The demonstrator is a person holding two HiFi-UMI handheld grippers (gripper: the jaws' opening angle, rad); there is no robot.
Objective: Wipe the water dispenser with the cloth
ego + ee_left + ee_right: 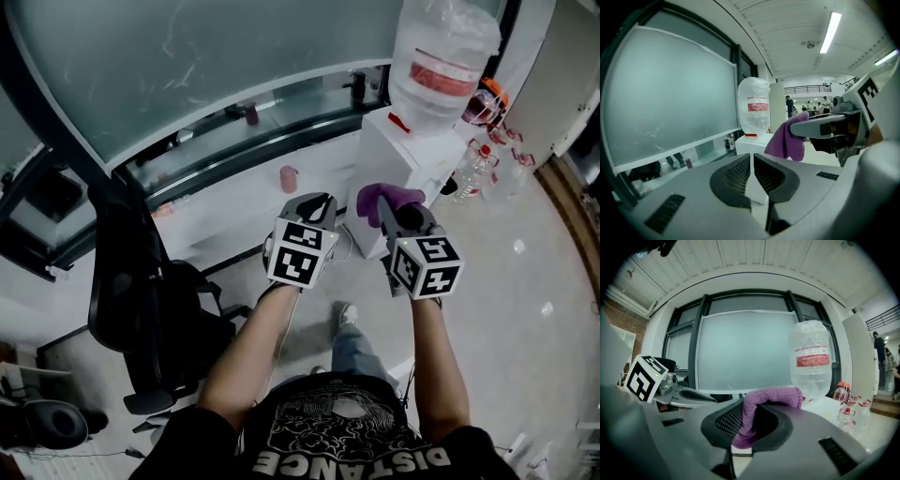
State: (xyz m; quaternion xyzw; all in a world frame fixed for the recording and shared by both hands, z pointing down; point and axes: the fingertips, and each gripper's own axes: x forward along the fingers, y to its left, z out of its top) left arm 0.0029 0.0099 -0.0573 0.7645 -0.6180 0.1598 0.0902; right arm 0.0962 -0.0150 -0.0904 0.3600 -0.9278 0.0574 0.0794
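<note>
Two tongs hover short of the white water dispenser (398,152). The right tongs (749,425) pinch a purple cloth (776,397), which looks soft, light and floppy and is probably best held by a bunched fold. The left tongs (752,171) are closed together, empty.

Head view looks steeply down; both gripper views face level toward the shared water dispenser (398,159).
</note>
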